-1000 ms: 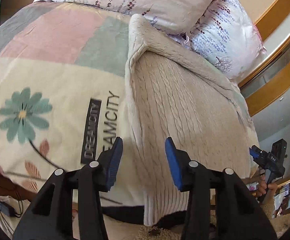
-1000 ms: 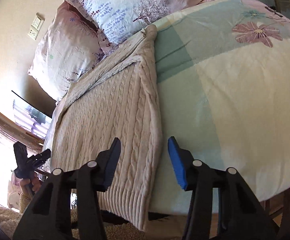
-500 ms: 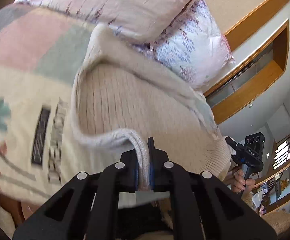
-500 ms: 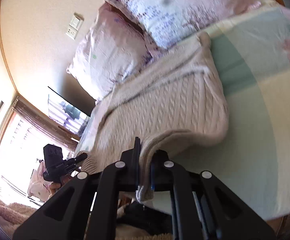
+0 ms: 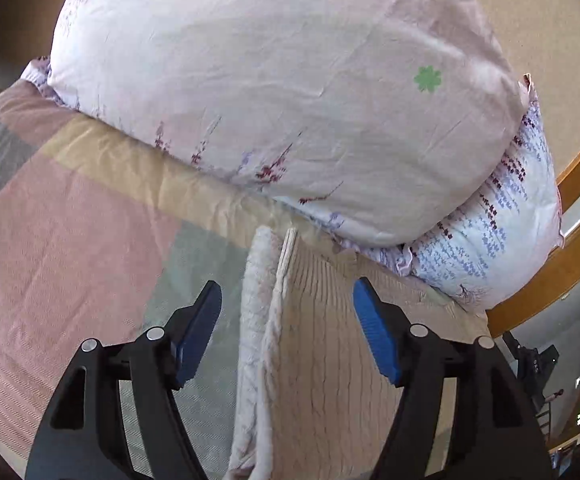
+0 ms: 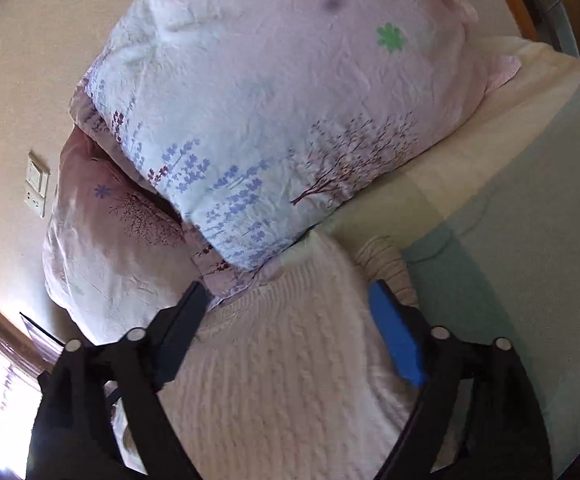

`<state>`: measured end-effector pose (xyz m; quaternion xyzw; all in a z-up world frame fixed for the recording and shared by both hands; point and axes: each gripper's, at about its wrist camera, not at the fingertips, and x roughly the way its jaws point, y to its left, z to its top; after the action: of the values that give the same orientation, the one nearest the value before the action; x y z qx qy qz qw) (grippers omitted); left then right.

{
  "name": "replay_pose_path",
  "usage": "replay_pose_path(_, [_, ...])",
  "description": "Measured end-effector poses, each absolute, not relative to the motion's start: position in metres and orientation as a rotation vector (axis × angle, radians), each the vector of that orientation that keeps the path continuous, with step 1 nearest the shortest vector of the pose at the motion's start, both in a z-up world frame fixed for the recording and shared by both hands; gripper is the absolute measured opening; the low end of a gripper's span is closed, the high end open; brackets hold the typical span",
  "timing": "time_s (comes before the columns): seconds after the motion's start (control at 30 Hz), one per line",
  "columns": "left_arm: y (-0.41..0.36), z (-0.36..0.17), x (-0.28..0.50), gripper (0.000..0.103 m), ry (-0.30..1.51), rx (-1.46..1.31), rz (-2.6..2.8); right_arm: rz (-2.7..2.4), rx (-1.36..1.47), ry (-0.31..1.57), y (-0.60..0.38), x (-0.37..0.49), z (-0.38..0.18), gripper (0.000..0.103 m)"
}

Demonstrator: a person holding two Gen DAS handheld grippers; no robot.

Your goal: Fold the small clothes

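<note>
Both hand-held grippers, left (image 5: 285, 332) & right (image 6: 285, 332), wide open, holding nothing — sweater (image 5: 322, 360) lies doubled on bed (image 5: 69, 240) below pillows (image 5: 290, 100); risk: loose top layer may slide, un-squaring fold.

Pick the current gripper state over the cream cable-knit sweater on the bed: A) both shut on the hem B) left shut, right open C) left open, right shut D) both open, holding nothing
D: the left gripper and right gripper both show blue pads spread wide, with the cream cable-knit sweater lying loose on the bed between and beneath them.
</note>
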<state>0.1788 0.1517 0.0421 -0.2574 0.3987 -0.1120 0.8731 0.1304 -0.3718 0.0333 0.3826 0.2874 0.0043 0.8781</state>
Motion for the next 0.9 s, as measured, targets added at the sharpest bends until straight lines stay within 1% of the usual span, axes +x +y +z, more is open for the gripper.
replay_pose_path(0.1, [0.148,0.02,0.178,0.068,0.922,-0.58,-0.314,0.06,0.856,0.633,-0.378,0.138,0.028,0.092])
replay_pose_path(0.17, [0.141,0.007,0.18,0.068,0.974,-0.578,-0.315,0.055,0.801,0.631,-0.371,0.138,0.034,0.092])
replay_pose_path(0.2, [0.136,0.0,0.182,0.064,0.992,-0.578,-0.318,0.062,0.784,0.636,-0.368,0.138,0.036,0.092])
replay_pose_path(0.23, [0.131,-0.006,0.186,0.059,1.007,-0.583,-0.324,0.07,0.773,0.637,-0.366,0.139,0.037,0.092])
replay_pose_path(0.27, [0.127,-0.006,0.185,0.051,0.972,-0.576,-0.313,0.078,0.77,0.641,-0.364,0.139,0.038,0.092])
replay_pose_path(0.3, [0.122,-0.008,0.188,0.028,0.986,-0.578,-0.323,0.082,0.773,0.645,-0.361,0.141,0.038,0.092])
replay_pose_path(0.37, [0.121,-0.01,0.19,0.024,1.002,-0.67,-0.33,0.098,0.795,0.656,-0.363,0.14,0.037,0.092])
replay_pose_path(0.43, [0.119,0.005,0.189,0.022,0.972,-0.759,-0.387,0.1,0.816,0.643,-0.368,0.136,0.04,0.092])
replay_pose_path(0.5, [0.102,0.033,0.187,0.021,0.919,-0.801,-0.473,0.094,0.835,0.605,-0.375,0.129,0.047,0.092])
replay_pose_path(0.57, [0.061,0.065,0.19,0.021,0.874,-0.76,-0.571,0.046,0.827,0.543,-0.382,0.12,0.057,0.092])
replay_pose_path(0.63, [0.004,0.081,0.199,0.021,0.863,-0.741,-0.697,-0.004,0.798,0.494,-0.39,0.111,0.067,0.092])
replay_pose_path(0.7, [-0.063,0.079,0.215,0.021,0.884,-0.774,-0.843,-0.055,0.775,0.469,-0.402,0.104,0.071,0.092])
replay_pose_path(0.73, [-0.091,0.071,0.224,0.021,0.914,-0.842,-0.923,-0.072,0.775,0.472,-0.409,0.103,0.07,0.092])
replay_pose_path(0.8, [-0.147,0.038,0.244,0.024,1.05,-1.086,-1.093,-0.091,0.785,0.5,-0.423,0.104,0.064,0.092])
replay_pose_path(0.83, [-0.163,0.025,0.248,0.024,1.103,-1.19,-1.143,-0.093,0.792,0.52,-0.43,0.105,0.06,0.092])
replay_pose_path(0.87, [-0.17,0.021,0.247,0.024,1.118,-1.225,-1.171,-0.088,0.804,0.538,-0.437,0.105,0.056,0.092])
replay_pose_path(0.9, [-0.168,0.027,0.243,0.024,1.093,-1.189,-1.176,-0.077,0.819,0.556,-0.443,0.106,0.052,0.092])
